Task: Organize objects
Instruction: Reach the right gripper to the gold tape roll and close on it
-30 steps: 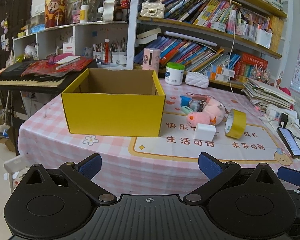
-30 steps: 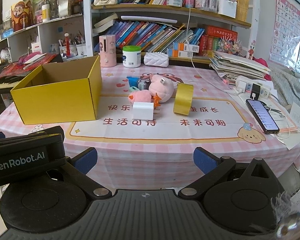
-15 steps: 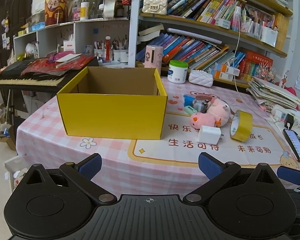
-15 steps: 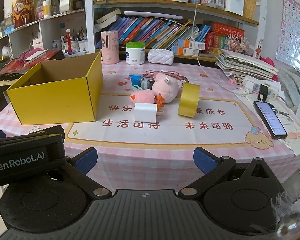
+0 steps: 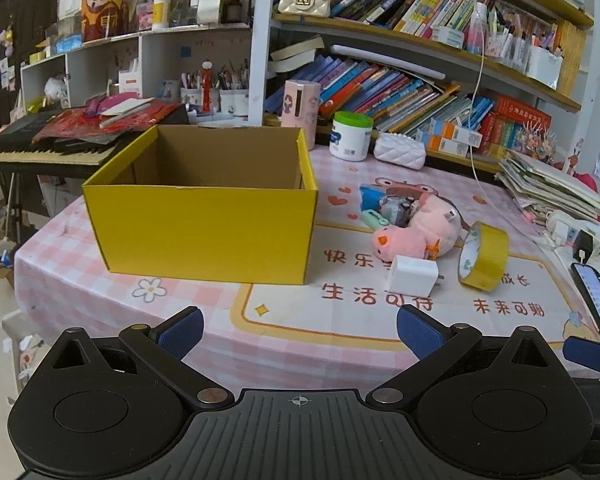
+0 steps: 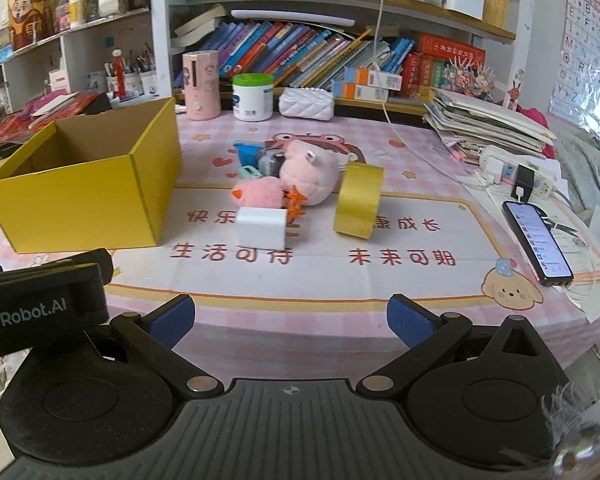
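Both grippers are held at the near edge of the table (image 6: 440,312), with nothing between their blue pads: the left gripper (image 5: 298,326) is spread wide and faces the open yellow box (image 5: 204,232), and the right gripper (image 6: 290,318) is likewise spread wide, with the white charger block (image 6: 262,227) straight ahead of it and well apart. Just behind the charger block a pink plush toy (image 6: 296,180) is seen, touching a small heap of blue and grey items too jumbled to be told apart, and a roll of yellow tape (image 6: 358,200) stands on edge just right of the plush. The box is empty as far as its inside can be seen. Compared with one second ago, everything on the table is seen larger and lower in both views, so both grippers have been brought closer; the objects themselves have not been shifted. A phone (image 6: 538,242) lies near the right edge, beside a power strip (image 6: 516,172) and a stack of papers (image 6: 488,128). No obstacle is seen between the right gripper and the charger block.
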Demonstrator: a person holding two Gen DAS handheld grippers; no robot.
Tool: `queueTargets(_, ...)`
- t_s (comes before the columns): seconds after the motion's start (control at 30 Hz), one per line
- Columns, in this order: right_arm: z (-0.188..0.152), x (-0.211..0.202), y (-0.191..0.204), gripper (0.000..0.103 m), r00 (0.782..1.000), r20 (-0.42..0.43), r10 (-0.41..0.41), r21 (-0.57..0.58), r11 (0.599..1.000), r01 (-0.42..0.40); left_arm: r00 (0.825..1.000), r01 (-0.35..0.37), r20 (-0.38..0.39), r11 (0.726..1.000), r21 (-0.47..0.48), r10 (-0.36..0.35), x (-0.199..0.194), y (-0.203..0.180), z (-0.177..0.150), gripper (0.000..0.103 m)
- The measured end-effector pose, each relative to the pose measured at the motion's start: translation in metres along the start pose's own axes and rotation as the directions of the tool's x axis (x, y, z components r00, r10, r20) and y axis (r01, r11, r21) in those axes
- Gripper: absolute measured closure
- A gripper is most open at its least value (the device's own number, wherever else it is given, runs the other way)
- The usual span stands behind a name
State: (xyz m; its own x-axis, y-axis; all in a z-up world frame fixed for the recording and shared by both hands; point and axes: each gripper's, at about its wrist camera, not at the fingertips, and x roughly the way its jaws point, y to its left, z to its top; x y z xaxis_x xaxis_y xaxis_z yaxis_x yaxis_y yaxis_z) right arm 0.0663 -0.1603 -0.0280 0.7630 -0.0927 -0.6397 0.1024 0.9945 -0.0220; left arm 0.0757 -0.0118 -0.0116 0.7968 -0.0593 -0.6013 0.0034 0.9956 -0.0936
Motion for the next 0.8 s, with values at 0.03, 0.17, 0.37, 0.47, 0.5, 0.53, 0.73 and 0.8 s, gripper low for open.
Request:
queueTargets(0.03, 0.001, 0.002, -0.003, 0.0, 1.0, -0.002, -0.002, 0.002, 1.0, 0.002, 1.0, 0.0, 0.0, 1.0, 0.0, 0.0, 0.002, -0.002, 0.001, 0.0)
queueTargets(0.17, 0.006, 0.011, -0.019, 0.0, 1.0, -0.008, -0.01, 0.017, 1.0, 0.01, 1.0, -0.006, -0.001, 1.0, -0.002, 0.006, 0.009, -0.01, 0.004, 0.0)
queueTargets(0.37, 0.014, 0.025, -0.048, 0.0, 0.999, -0.016, -0.031, 0.046, 0.998, 0.032, 1.0, -0.027, -0.016, 0.999, -0.023, 0.027, 0.024, -0.024, 0.009, 0.0)
queueTargets(0.47, 0.021, 0.034, -0.062, 0.001, 0.999, -0.02, -0.038, 0.064, 0.997, 0.04, 0.999, -0.047, -0.02, 0.998, -0.034, 0.046, 0.029, -0.029, 0.011, 0.0)
queueTargets(0.5, 0.023, 0.037, -0.067, 0.001, 0.999, -0.022, -0.039, 0.07, 0.997, 0.04, 0.998, -0.056, -0.02, 0.998, -0.037, 0.055, 0.03, -0.031, 0.012, 0.0)
queueTargets(0.53, 0.025, 0.04, -0.07, 0.001, 0.999, -0.022, -0.04, 0.074, 0.996, 0.041, 0.998, -0.063, -0.018, 0.997, -0.042, 0.062, 0.031, -0.033, 0.013, 0.0)
queueTargets(0.73, 0.04, 0.058, -0.091, 0.002, 0.999, -0.019, -0.035, 0.098, 0.995, 0.037, 0.992, -0.126, -0.016, 0.99, -0.067, 0.125, 0.037, -0.039, 0.018, 0.0)
queueTargets(0.8, 0.045, 0.064, -0.095, 0.002, 1.0, -0.017, -0.023, 0.1, 0.995, 0.024, 0.989, -0.151, -0.02, 0.985, -0.081, 0.149, 0.038, -0.04, 0.02, 0.0)
